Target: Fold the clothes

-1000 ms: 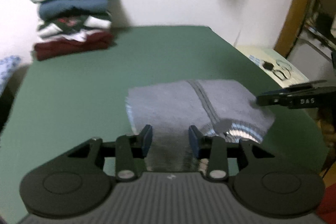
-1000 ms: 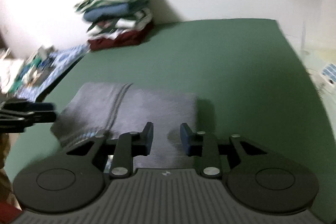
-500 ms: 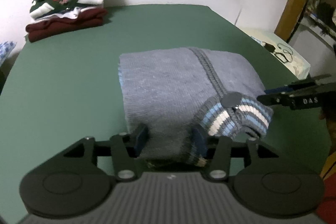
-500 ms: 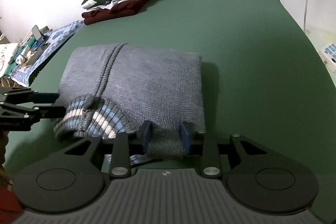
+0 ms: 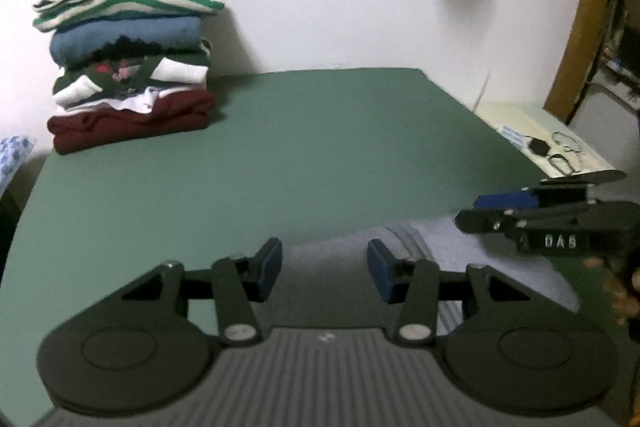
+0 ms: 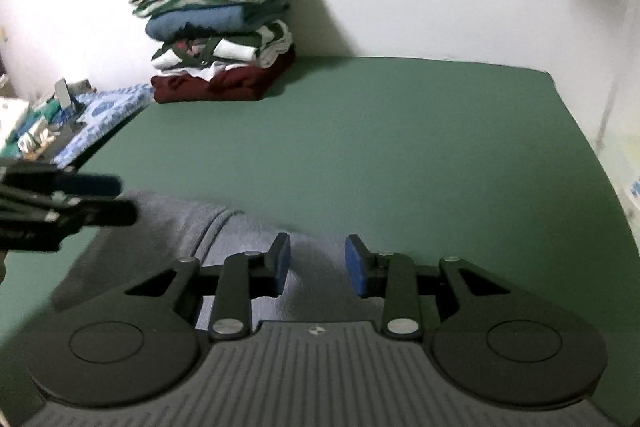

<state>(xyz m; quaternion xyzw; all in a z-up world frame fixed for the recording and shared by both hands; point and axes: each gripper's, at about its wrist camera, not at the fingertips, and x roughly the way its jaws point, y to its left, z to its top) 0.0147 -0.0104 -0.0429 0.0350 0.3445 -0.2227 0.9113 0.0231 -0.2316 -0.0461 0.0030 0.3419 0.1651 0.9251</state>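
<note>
A folded grey sweater (image 5: 440, 247) lies at the near end of the green table (image 5: 320, 147). My left gripper (image 5: 324, 269) has the sweater's near left part between its blue pads; its jaws are closing on the fabric. In the right wrist view the sweater (image 6: 168, 223) shows its ribbed seam. My right gripper (image 6: 316, 265) is shut on a ridge of its near right part. Each gripper shows in the other's view: the right gripper (image 5: 468, 211) over the sweater's right side, the left gripper (image 6: 126, 199) over its left. The sweater's near edge is hidden under both grippers.
A stack of folded clothes (image 5: 132, 67) stands at the far left corner against the white wall, also the stack (image 6: 224, 43). A cream side table with small items (image 5: 560, 151) is on the right, and a blue patterned cloth with clutter (image 6: 104, 115) on the left.
Both grippers have moved across the table and both views are blurred. The sweater now takes up far less of each view. Its striped collar is out of sight.
</note>
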